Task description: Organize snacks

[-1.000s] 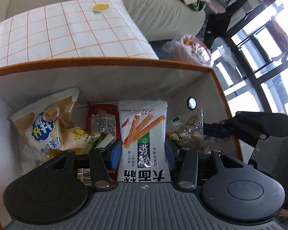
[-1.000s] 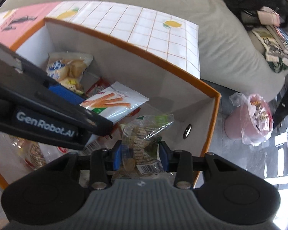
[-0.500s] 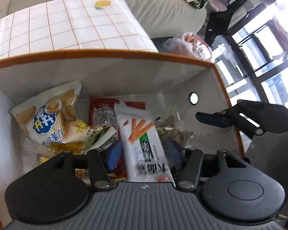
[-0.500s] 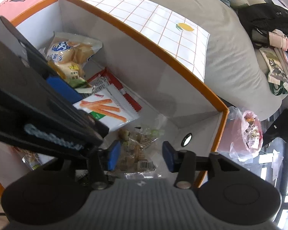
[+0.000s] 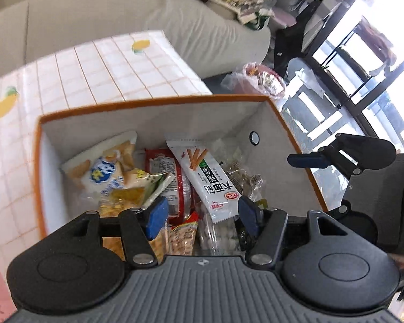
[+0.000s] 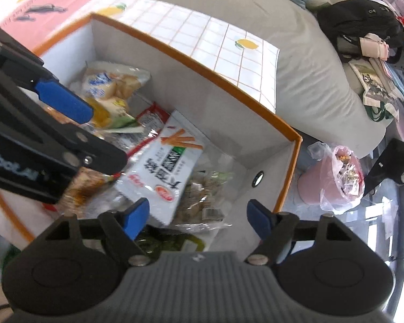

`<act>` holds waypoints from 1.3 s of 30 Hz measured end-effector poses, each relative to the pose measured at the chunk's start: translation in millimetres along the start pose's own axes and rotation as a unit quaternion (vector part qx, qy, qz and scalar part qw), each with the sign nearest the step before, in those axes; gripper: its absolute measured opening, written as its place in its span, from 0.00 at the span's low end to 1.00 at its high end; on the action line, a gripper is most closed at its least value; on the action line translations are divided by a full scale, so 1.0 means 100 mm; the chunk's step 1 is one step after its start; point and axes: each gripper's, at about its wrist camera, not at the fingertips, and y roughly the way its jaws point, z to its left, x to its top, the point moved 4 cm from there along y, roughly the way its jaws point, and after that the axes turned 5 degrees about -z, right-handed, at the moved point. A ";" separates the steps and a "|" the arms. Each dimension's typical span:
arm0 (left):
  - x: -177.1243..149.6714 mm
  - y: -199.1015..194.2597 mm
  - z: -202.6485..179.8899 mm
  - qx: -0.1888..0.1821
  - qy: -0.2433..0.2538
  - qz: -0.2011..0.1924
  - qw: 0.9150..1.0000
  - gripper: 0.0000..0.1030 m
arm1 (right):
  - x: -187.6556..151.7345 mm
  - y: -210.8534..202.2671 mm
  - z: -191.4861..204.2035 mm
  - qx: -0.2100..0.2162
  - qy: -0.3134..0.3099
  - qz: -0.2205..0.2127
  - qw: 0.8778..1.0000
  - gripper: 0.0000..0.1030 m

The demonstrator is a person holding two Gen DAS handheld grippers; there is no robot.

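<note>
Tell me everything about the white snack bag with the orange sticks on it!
The white bag is a flat, shiny plastic packet with orange sticks, a green patch, black characters, a red logo and crimped ends. It lies sealed and slanted inside the box, on top of the other snacks, overlapping the red packet and the clear bag. No claw touches it.

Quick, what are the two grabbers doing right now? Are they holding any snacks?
Left gripper: opening, holding nothing.
Right gripper: opening, holding nothing.
</note>
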 end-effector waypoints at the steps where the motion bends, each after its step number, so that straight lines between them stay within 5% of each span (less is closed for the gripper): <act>1: -0.02 -0.09 -0.01 0.003 0.006 -0.006 1.000 0.68 | -0.01 -0.06 0.02 0.003 0.010 -0.006 1.000 0.76; 10: -0.19 -0.71 -0.03 0.038 0.056 -0.060 0.996 0.68 | -0.08 -0.52 0.29 0.007 0.103 -0.062 0.993 0.87; 18: -0.49 -1.24 0.12 0.090 0.076 -0.108 0.987 0.68 | -0.10 -1.08 0.53 -0.022 0.171 -0.148 0.974 0.96; 30: -1.04 -2.04 0.23 0.199 0.085 -0.203 0.955 0.74 | -0.27 -1.84 1.15 -0.087 0.207 -0.245 0.943 0.97; 39: -1.39 -2.48 0.22 0.249 0.065 -0.276 0.926 0.86 | -0.40 -2.07 1.56 -0.062 0.199 -0.275 0.939 0.97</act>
